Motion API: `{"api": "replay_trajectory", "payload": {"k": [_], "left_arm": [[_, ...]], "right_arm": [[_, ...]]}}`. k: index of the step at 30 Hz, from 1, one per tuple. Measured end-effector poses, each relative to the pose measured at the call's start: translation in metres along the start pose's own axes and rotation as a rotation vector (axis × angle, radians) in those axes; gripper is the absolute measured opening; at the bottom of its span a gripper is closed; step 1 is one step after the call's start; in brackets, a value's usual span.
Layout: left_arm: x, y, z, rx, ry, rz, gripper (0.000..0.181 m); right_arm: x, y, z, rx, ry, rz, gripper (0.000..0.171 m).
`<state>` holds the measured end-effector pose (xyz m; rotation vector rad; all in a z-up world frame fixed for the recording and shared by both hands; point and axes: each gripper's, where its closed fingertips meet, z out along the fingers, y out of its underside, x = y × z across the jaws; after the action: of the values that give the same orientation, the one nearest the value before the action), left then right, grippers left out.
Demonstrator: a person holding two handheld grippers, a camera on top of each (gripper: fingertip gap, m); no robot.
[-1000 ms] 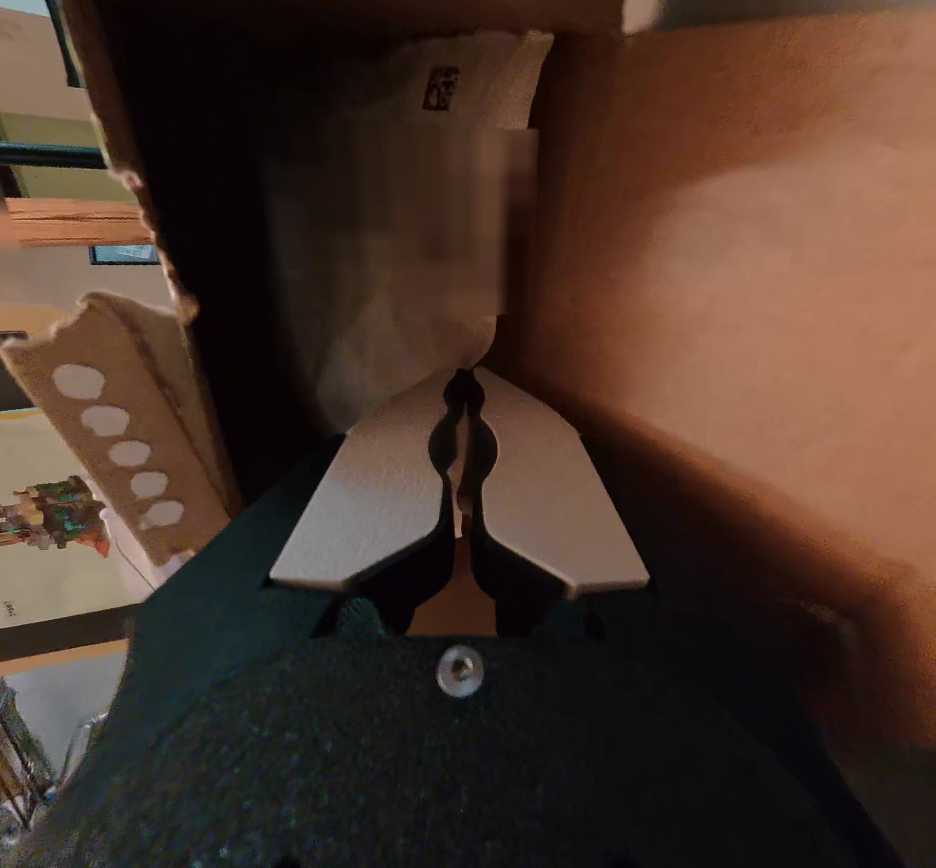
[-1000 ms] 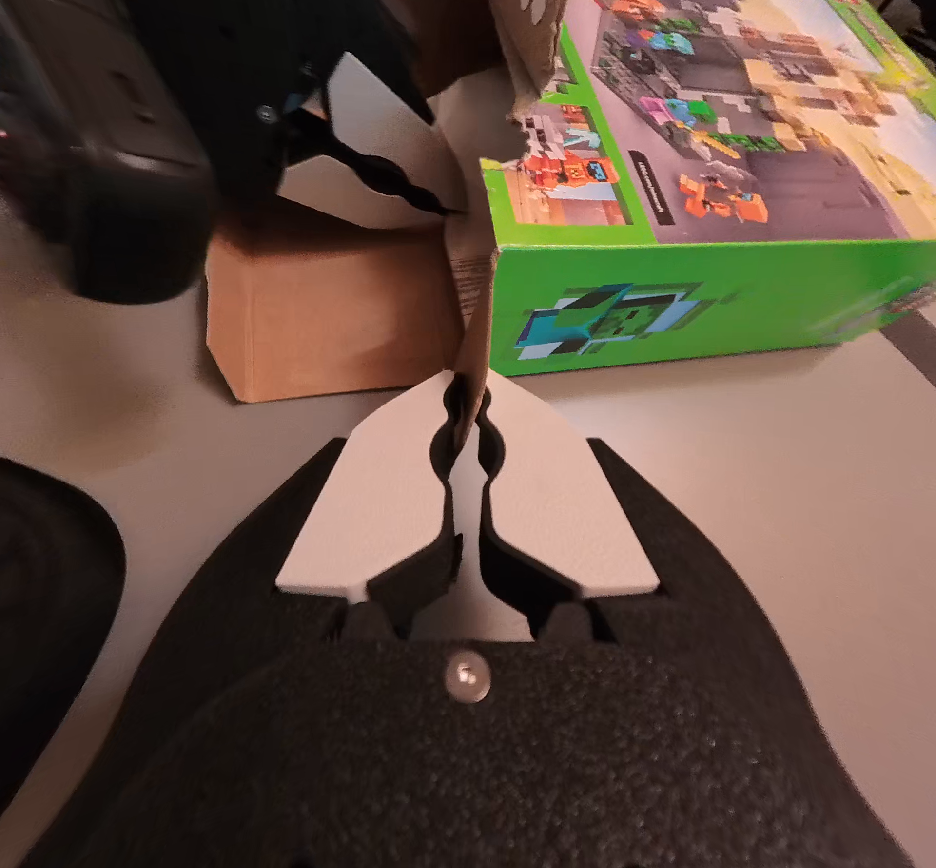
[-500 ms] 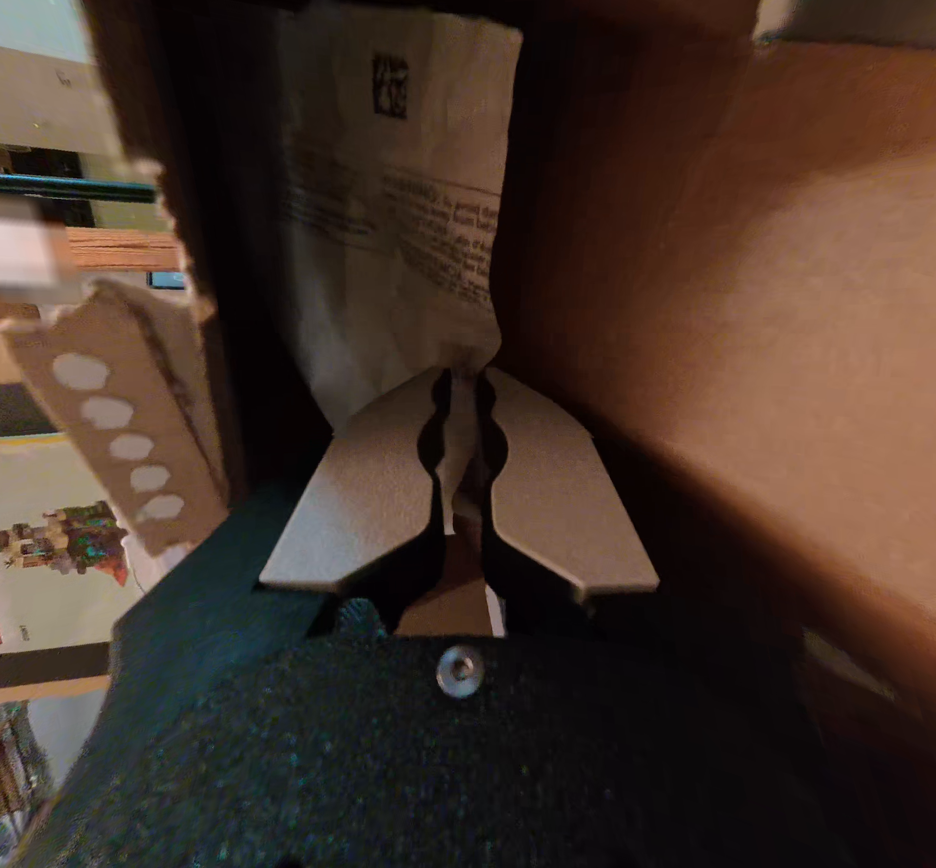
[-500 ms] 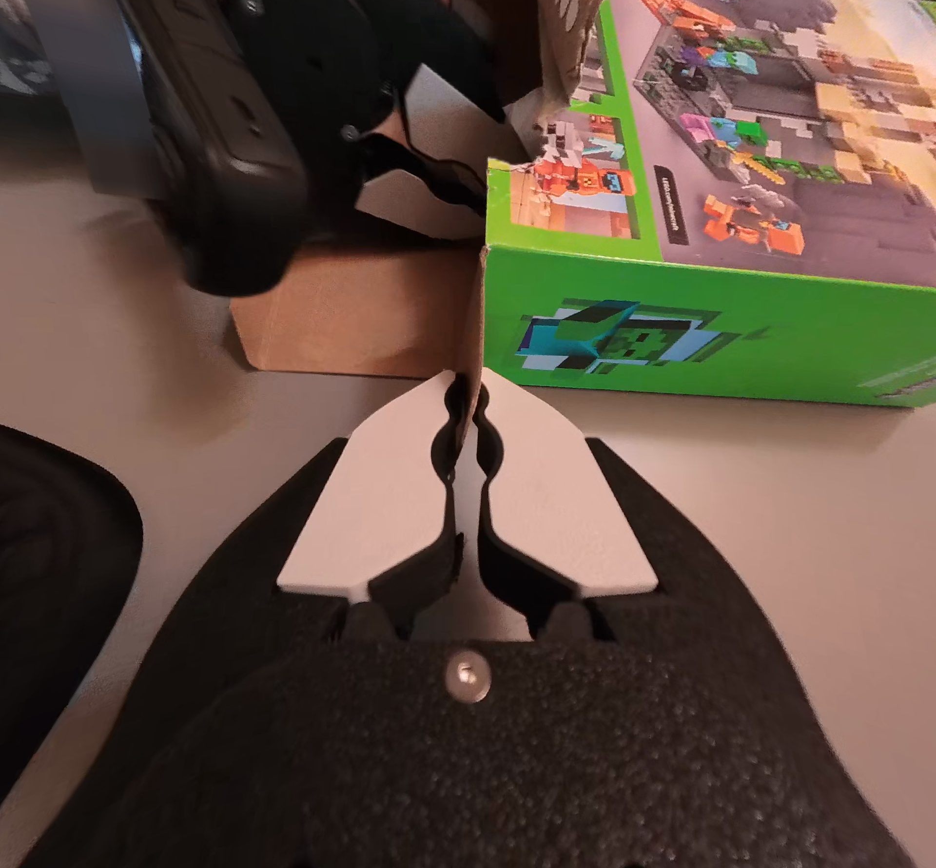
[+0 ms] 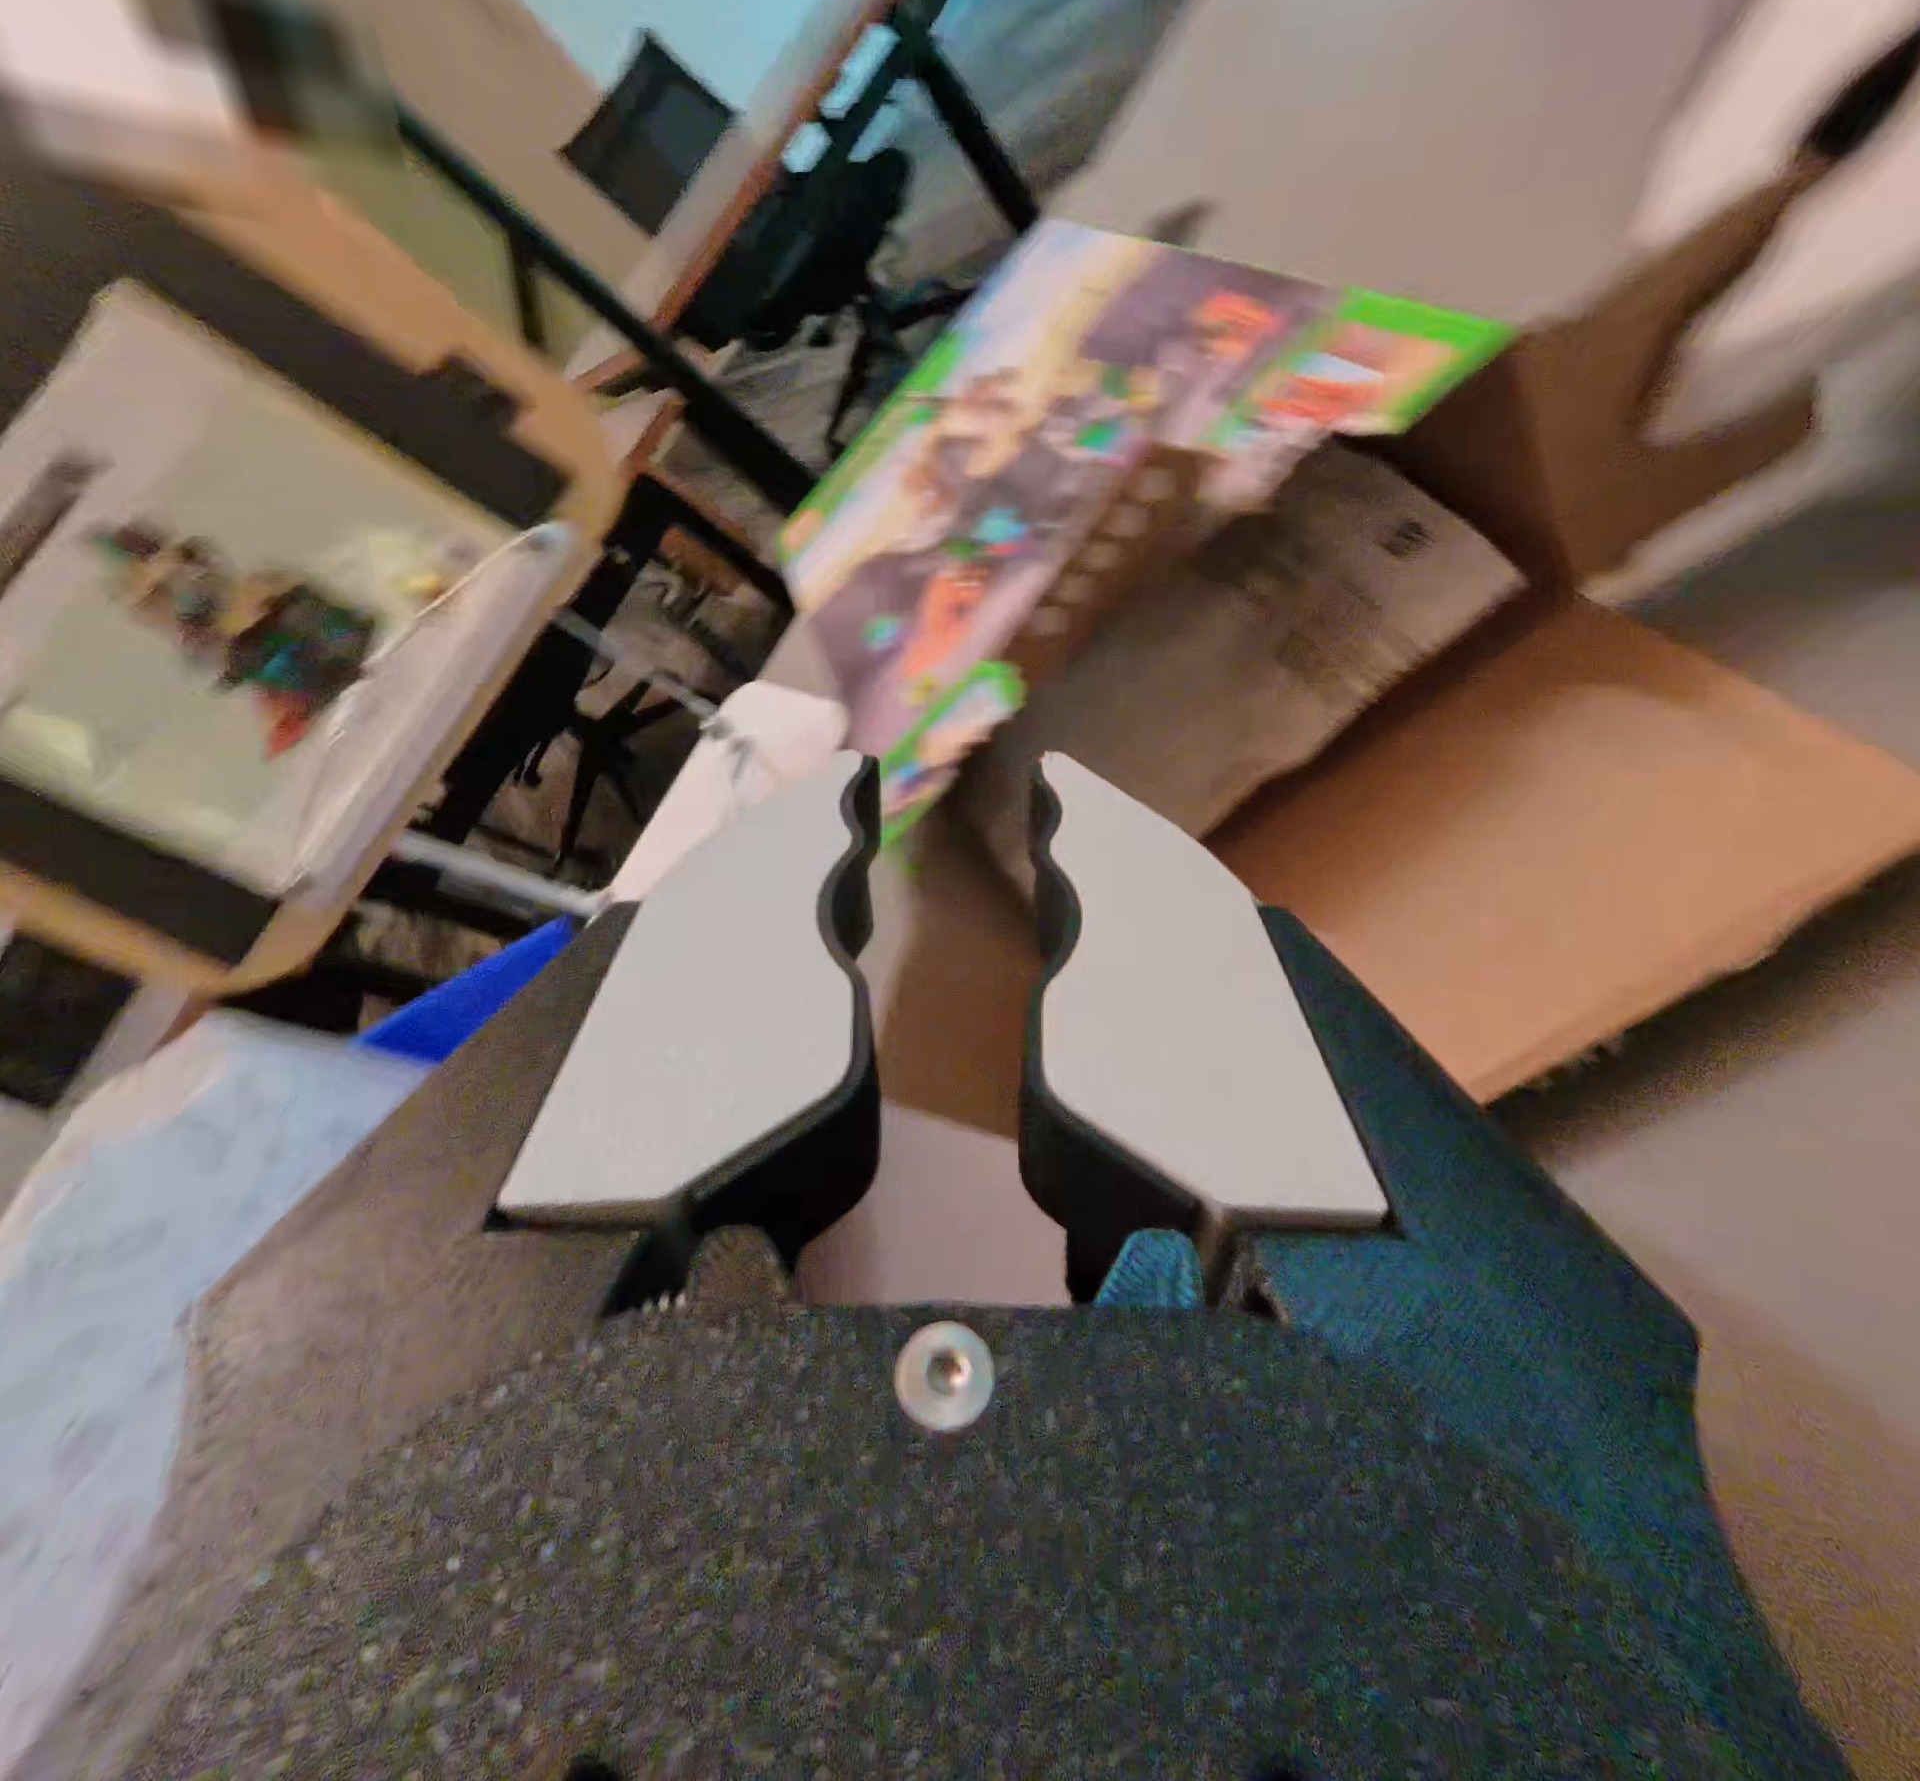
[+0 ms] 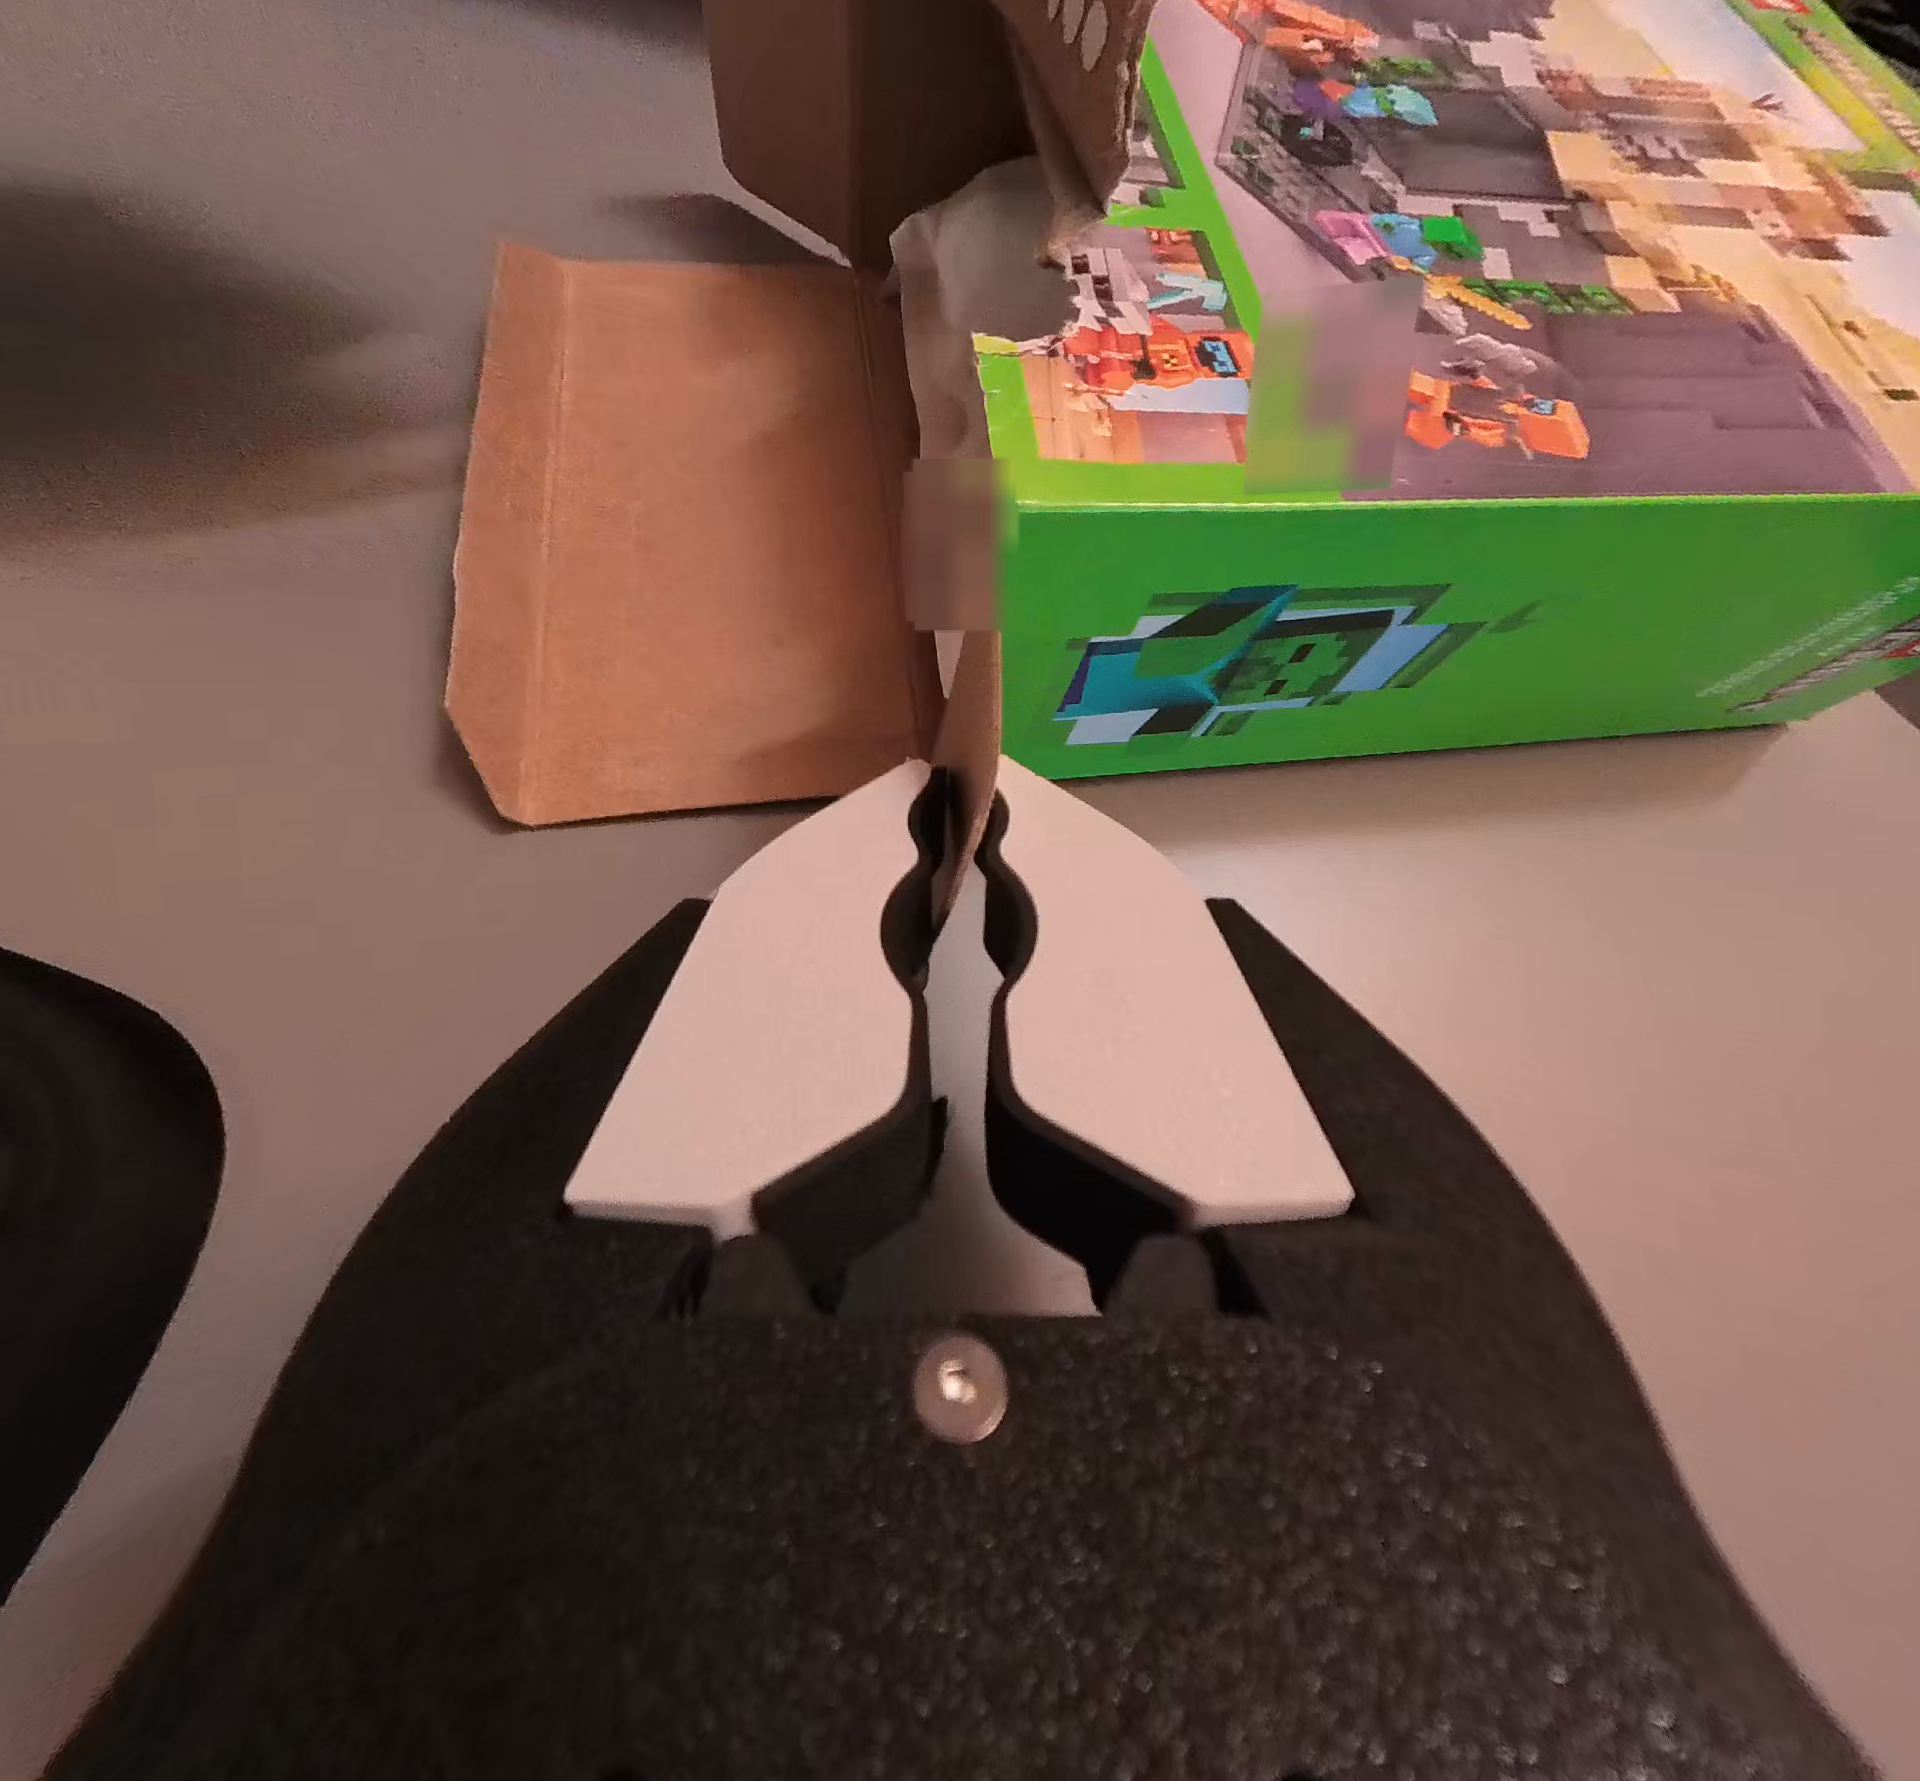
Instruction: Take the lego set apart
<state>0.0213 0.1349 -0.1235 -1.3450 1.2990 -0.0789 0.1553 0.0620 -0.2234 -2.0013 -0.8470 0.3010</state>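
Right wrist view: right tongs [image 6: 966, 796] pinch box flap [image 6: 971, 723]; left tongs [image 5: 956, 775] gape empty.

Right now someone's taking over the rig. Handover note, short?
Right gripper: shut on the side flap of the lego box, at the box's open end.
Left gripper: open, empty, off the box; its view is blurred.
Box lies flat on the table; the end flaps are open, one brown flap flat on the table, torn top flap up.
White paper bag shows in the opening, not yet out.
Left: probably pull the bag out and empty the box.
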Motion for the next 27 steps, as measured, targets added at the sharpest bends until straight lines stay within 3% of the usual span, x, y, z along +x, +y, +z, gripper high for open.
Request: {"api": "replay_trajectory", "payload": {"k": [6, 11, 16, 22, 24, 27], "left_arm": [[-0.162, 0.037, -0.083, -0.029, -0.341, -0.267, 0.033], [-0.247, 0.089, -0.157, 0.026, -0.445, -0.489, 0.038], [-0.265, 0.163, -0.173, 0.001, -0.359, -0.629, 0.049], [-0.245, 0.236, -0.141, -0.122, -0.197, -0.646, 0.056], [-0.245, 0.241, -0.13, -0.131, -0.189, -0.601, 0.049], [-0.24, 0.237, -0.118, -0.116, -0.133, -0.563, 0.021]], "right_arm": [[0.001, -0.006, -0.007, 0.031, 0.003, 0.011, 0.009], [0.004, -0.013, -0.02, 0.068, 0.012, 0.016, 0.011], [-0.002, -0.036, -0.038, 0.129, 0.032, 0.001, 0.011], [-0.025, -0.062, -0.046, 0.185, 0.013, -0.03, 0.011], [-0.037, -0.067, -0.046, 0.196, -0.012, -0.032, 0.011], [-0.052, -0.074, -0.047, 0.207, -0.033, -0.038, 0.011]]}}
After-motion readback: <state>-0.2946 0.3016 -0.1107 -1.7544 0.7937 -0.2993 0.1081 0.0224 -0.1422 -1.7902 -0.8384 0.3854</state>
